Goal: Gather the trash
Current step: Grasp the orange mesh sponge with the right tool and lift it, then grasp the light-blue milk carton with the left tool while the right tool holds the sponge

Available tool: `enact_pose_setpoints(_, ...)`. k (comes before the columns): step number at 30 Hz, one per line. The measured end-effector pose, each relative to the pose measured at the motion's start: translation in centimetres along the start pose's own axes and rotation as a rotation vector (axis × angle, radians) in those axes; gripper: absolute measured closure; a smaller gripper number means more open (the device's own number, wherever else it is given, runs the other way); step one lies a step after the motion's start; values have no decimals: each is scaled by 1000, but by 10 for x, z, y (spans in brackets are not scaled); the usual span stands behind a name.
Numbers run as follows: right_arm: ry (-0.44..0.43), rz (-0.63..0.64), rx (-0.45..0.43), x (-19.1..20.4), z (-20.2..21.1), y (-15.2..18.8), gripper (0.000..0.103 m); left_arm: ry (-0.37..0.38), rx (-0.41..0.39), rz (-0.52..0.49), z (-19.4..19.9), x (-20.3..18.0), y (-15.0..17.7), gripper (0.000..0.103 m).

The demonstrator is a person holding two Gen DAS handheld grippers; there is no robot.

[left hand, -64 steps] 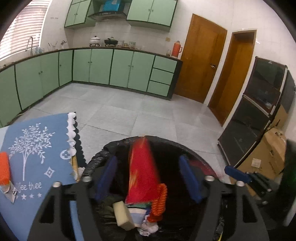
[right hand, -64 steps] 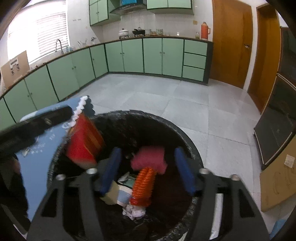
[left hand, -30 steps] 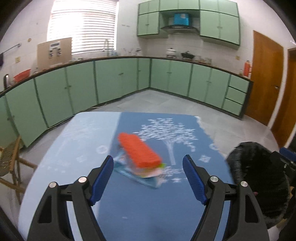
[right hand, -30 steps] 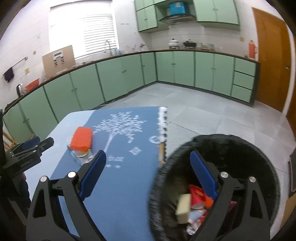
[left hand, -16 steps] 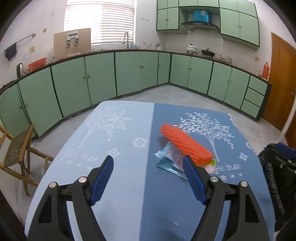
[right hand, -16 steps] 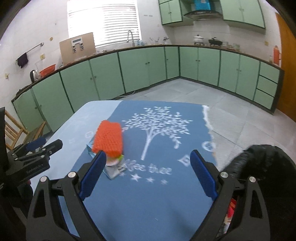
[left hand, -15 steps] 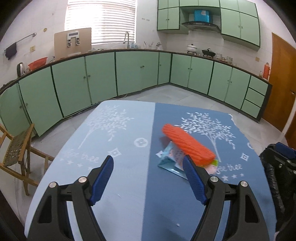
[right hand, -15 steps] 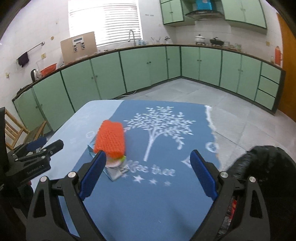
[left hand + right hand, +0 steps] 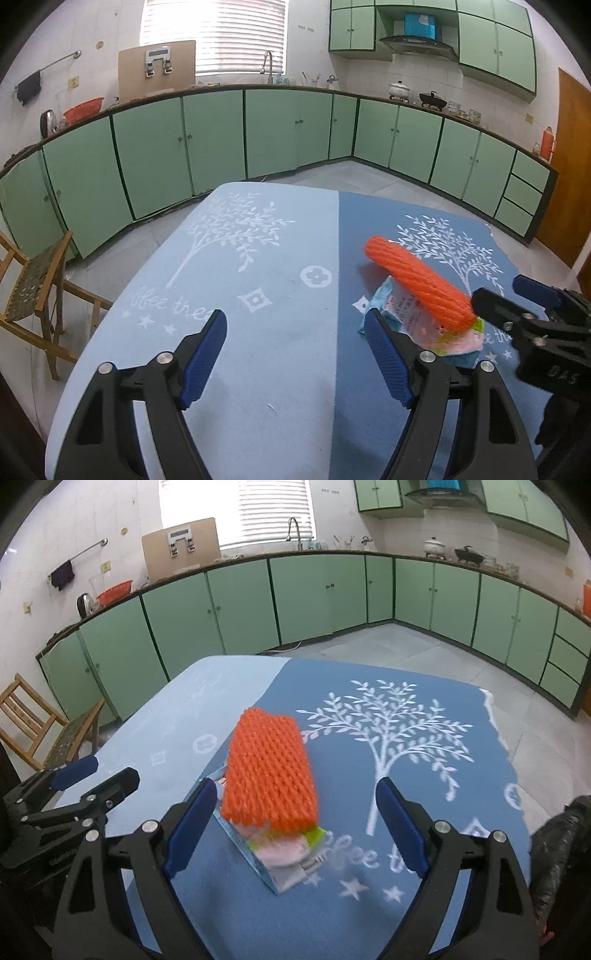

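Resting on one wrapper (image 9: 275,864) — one orange foam net (image 9: 271,771).

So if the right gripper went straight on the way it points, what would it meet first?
Most likely the orange foam net, lying on the packets between the open right gripper jaws, slightly left of centre. Depth is unclear; a low path could meet the packets first.
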State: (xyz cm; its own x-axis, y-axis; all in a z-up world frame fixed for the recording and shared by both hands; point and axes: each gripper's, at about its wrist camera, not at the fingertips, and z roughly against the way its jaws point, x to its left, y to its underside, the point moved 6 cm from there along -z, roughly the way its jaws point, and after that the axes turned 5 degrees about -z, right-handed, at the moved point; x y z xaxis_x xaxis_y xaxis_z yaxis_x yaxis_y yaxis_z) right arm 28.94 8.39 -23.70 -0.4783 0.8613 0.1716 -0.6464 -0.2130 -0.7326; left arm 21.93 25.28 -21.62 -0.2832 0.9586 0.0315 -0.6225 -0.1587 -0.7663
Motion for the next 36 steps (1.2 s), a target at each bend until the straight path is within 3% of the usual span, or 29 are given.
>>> enact_pose_setpoints(9, -12, 6, 65, -1, -29, 6, 25, -7, 8, 11, -15, 10, -1, 28)
enact_pose_setpoints(15, -63, 21, 102, 5, -35, 8, 55, -7, 19, 27, -20, 16, 2, 28)
enact_pose_setpoints(17, -87, 30, 108, 7, -34, 8, 74, -5, 22, 31, -21, 16, 2, 28)
enact_pose_setpoints(20, -117, 38, 112, 10, -30, 8, 91, 2, 23, 34, -21, 15, 2, 28)
enact_pose_setpoints(27, -152, -8, 62, 0, -3, -4, 93, 42, 16, 30, -18, -2, -3, 28)
enact_pose_setpoints(36, -57, -82, 33, -56, 31, 2, 93, 122, 16, -19, -15, -49, -5, 28)
